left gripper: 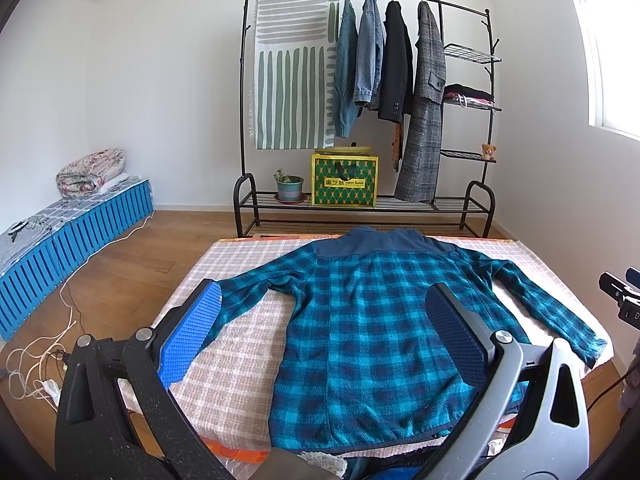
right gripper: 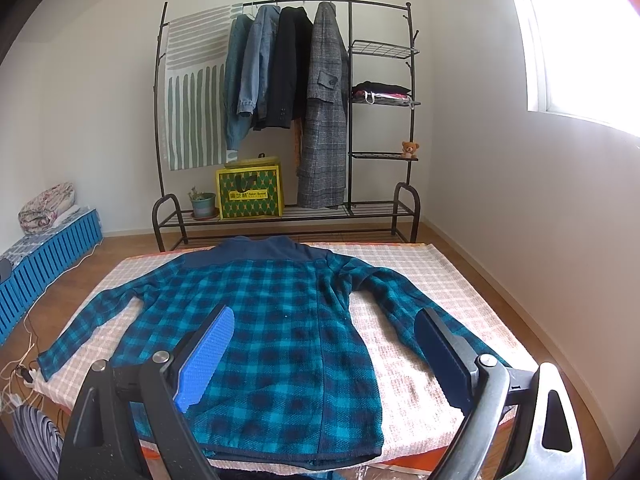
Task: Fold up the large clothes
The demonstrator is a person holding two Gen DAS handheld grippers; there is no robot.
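Teal-and-navy plaid fleece jacket (left gripper: 372, 320) lies flat, back side up, on the checked pink mat (left gripper: 224, 368); solid navy yoke and collar at the far edge, both sleeves spread outward, hem at the near edge. Left gripper (left gripper: 320, 340) and right gripper (right gripper: 328, 356) hover over the hem end, jaws released and wide, holding nothing. Bare mat flanks both sleeves; clothes rack (right gripper: 280, 120) stands beyond.
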